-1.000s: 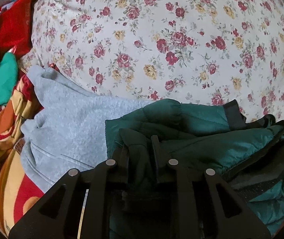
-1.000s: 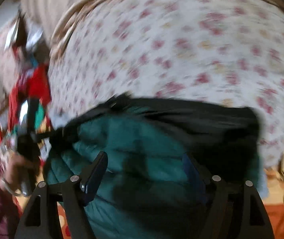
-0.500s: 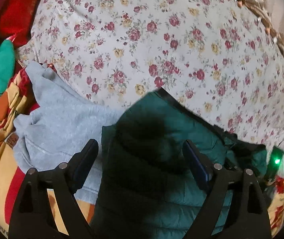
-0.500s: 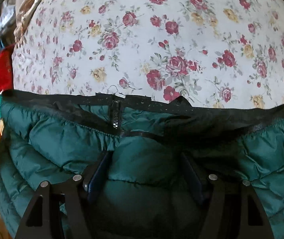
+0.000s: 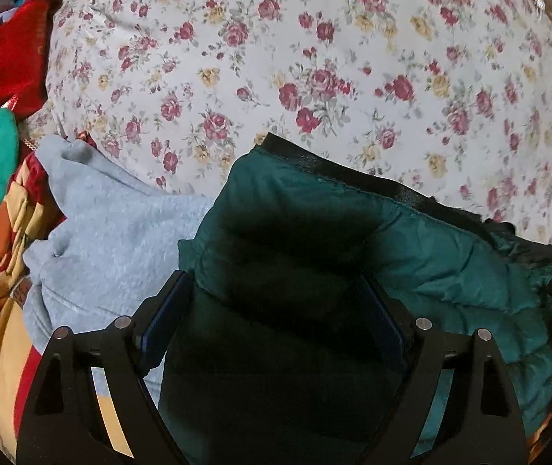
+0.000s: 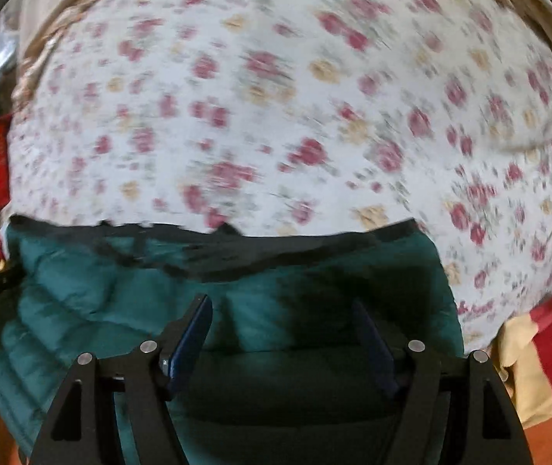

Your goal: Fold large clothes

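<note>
While both claws are hanging spread, left claw and right claw pinching nothing, you're hovering over the green puffer jacket lying doubled on the floral bedsheet. Grey sweatshirt beside it is looking unfolded; work remaining.

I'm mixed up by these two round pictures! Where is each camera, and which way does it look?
Left wrist: on the left gripper, looking down past its open fingers at the green jacket and grey sweatshirt.
Right wrist: on the right gripper, looking down past its open fingers.
Shared: the jacket and flowery sheet.
</note>
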The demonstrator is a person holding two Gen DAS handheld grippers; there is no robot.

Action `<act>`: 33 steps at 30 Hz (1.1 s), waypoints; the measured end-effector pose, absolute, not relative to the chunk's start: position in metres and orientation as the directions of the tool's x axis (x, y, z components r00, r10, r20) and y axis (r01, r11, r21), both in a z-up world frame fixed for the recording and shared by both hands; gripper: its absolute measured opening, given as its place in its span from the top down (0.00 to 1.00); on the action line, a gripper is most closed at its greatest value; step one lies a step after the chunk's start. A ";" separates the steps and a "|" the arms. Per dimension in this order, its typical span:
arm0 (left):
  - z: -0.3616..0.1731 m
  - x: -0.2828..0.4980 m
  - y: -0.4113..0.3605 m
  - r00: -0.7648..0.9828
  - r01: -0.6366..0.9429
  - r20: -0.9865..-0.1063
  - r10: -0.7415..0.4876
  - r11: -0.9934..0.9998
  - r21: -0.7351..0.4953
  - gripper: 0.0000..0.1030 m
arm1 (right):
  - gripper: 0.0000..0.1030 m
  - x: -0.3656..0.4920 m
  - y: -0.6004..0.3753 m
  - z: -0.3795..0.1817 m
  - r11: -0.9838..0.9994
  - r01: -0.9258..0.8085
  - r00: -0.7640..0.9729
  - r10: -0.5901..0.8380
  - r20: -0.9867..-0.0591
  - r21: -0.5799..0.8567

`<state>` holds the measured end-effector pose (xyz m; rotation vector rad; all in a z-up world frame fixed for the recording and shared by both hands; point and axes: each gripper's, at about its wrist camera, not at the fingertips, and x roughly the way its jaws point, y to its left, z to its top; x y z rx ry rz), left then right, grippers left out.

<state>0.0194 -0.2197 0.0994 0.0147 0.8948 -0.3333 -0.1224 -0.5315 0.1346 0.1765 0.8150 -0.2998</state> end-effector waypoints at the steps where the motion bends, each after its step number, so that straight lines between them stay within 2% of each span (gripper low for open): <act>1: 0.098 0.021 -0.221 0.576 0.292 -0.770 -0.275 0.949 -0.121 0.16 | 0.30 -0.123 -0.537 0.129 0.941 0.337 0.636 -0.195 -0.747 0.042; 10: 0.081 0.031 -0.228 0.571 0.300 -0.777 -0.264 0.948 -0.101 0.14 | 0.26 -0.116 -0.550 0.097 0.926 0.369 0.616 -0.177 -0.767 0.083; 13: 0.080 0.031 -0.227 0.570 0.301 -0.778 -0.263 0.948 -0.100 0.14 | 0.26 -0.120 -0.548 0.109 0.927 0.364 0.614 -0.164 -0.772 0.092; 18: 0.079 0.033 -0.227 0.568 0.298 -0.778 -0.267 0.948 -0.108 0.12 | 0.27 -0.153 -0.548 0.139 0.921 0.352 0.683 -0.130 -0.718 0.167; 26: 0.077 0.033 -0.225 0.576 0.292 -0.770 -0.274 0.949 -0.120 0.11 | 0.26 -0.157 -0.561 0.099 0.900 0.405 0.634 -0.151 -0.758 0.159; 30: 0.086 0.025 -0.219 0.568 0.290 -0.777 -0.273 0.949 -0.121 0.11 | 0.26 -0.156 -0.558 0.109 0.904 0.402 0.621 -0.151 -0.769 0.147; 33: 0.092 0.016 -0.210 0.569 0.290 -0.771 -0.286 0.947 -0.137 0.11 | 0.26 -0.175 -0.554 0.130 0.903 0.394 0.659 -0.147 -0.738 0.171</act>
